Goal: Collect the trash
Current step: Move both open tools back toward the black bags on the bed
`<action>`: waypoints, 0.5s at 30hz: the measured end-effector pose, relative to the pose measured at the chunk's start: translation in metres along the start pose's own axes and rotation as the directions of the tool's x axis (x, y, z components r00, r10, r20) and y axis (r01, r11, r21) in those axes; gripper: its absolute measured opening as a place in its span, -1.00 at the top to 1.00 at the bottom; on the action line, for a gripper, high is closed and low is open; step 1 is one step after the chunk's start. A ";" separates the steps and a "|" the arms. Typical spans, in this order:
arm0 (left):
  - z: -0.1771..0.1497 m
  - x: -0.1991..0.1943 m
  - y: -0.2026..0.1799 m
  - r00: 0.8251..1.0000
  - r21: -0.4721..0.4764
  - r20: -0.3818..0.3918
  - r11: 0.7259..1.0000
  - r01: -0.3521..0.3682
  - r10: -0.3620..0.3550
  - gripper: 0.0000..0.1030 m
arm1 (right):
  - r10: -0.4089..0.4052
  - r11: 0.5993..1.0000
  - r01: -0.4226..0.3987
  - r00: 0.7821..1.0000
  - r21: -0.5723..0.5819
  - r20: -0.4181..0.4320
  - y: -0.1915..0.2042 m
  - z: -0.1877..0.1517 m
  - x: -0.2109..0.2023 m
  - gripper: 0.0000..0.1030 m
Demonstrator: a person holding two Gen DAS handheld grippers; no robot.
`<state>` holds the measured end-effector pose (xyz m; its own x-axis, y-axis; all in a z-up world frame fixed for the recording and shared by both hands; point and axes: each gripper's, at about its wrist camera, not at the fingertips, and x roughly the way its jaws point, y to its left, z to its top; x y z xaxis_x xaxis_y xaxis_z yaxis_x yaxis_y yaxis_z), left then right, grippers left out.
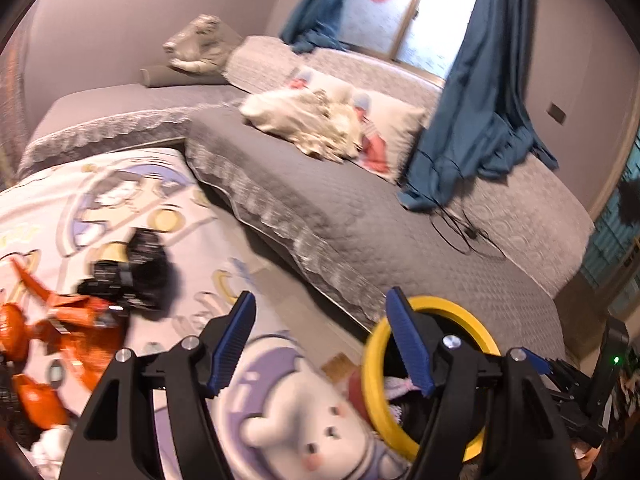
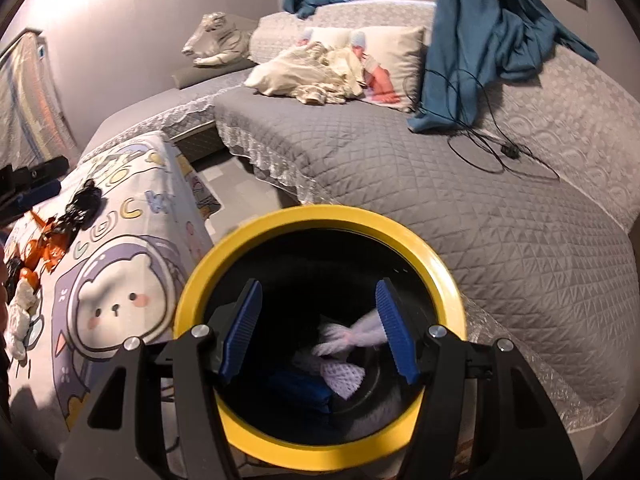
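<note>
Left wrist view
Left gripper (image 1: pixel 320 344): jaws apart, nothing between the pads; it hangs over the printed cover (image 1: pixel 132 184).
Wrappers (image 1: pixel 68 320): an orange and black heap lies on the cover to the gripper's left, blurred, well apart from the pads.
Bin (image 1: pixel 374 380): yellow rim shows behind the right-hand pad, beside the cover's edge.
How to do it: my judgement is that this gripper should swing left, come down over one wrapper, and close only when both pads straddle it.

Right wrist view
Right gripper (image 2: pixel 318 330): jaws apart, empty, held right over the bin's mouth.
Bin (image 2: pixel 320 218): between the cover and the grey bed (image 2: pixel 500 248); a white net piece (image 2: pixel 340 372) and something dark blue lie inside.
Wrappers (image 2: pixel 60 236): on the cover's far left, with white scraps (image 2: pixel 20 320) just below them.
How to do it: the gripper should probably lift clear of the rim before heading left, so it does not tip the bin.
</note>
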<state>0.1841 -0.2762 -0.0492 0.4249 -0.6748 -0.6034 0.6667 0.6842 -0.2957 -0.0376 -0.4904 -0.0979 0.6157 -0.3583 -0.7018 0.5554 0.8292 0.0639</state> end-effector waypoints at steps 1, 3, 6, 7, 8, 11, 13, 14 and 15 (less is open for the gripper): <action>0.001 -0.008 0.009 1.000 -0.005 0.012 1.000 -0.014 0.014 -0.25 | 0.014 1.000 -0.014 1.000 -0.016 0.002 0.008 0.002 0.000 -0.10; 0.001 -0.025 0.026 0.998 -0.006 0.035 0.998 -0.056 0.056 -0.26 | 0.041 0.998 -0.041 0.999 -0.042 0.002 0.022 0.005 0.001 -0.10; -0.003 -0.048 0.051 0.993 -0.018 0.052 0.995 -0.101 0.102 -0.32 | 0.099 0.991 -0.098 0.995 -0.092 0.008 0.049 0.011 0.003 -0.10; -0.004 -0.055 0.057 0.992 -0.024 0.057 0.993 -0.115 0.116 -0.34 | 0.124 0.987 -0.123 0.992 -0.108 0.007 0.059 0.013 0.003 -0.10; -0.006 -0.064 0.067 0.989 -0.033 0.064 0.991 -0.131 0.133 -0.35 | 0.156 0.980 -0.154 0.988 -0.128 0.002 0.072 0.015 0.004 -0.10; -0.011 -0.084 0.094 0.981 -0.068 0.069 0.982 -0.178 0.182 -0.36 | 0.229 0.955 -0.226 0.973 -0.190 -0.004 0.113 0.019 0.006 -0.10; -0.015 -0.096 0.111 0.974 -0.082 0.076 0.975 -0.209 0.215 -0.40 | 0.280 0.934 -0.275 0.960 -0.229 -0.013 0.139 0.020 0.007 -0.11; -0.017 -0.102 0.119 0.968 -0.090 0.079 0.969 -0.229 0.236 -0.41 | 0.300 0.924 -0.295 0.954 -0.244 -0.018 0.149 0.020 0.007 -0.11; -0.020 -0.108 0.129 0.962 -0.106 0.078 0.961 -0.254 0.262 -0.41 | 0.321 0.911 -0.316 0.947 -0.263 -0.025 0.162 0.020 0.008 -0.11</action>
<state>0.2122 -0.1093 -0.0365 0.6315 -0.4910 -0.6001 0.4683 0.8584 -0.2095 0.0683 -0.3679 -0.0786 0.7473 -0.0620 -0.6616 0.1645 0.9819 0.0937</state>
